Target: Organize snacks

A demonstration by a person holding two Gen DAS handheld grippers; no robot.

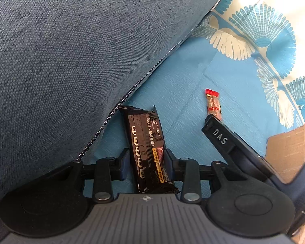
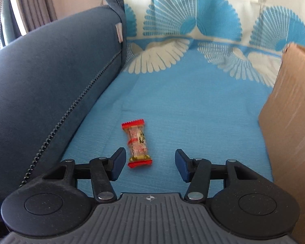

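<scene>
Black cracker packet (image 1: 147,148) sits clamped across its middle in our left gripper (image 1: 147,162). Our right gripper (image 2: 150,163) hangs apart, empty. At its eleven o'clock lies the red-ended candy (image 2: 137,143): light, crinkly, slippery; we'd pinch its midsection.

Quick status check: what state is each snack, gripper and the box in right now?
Black cracker packet: sealed, clamped in left gripper.
Red candy: wrapped, lying loose on the blue cloth.
Right gripper: open around the candy, not touching.
Cardboard box: inside not visible.
</scene>
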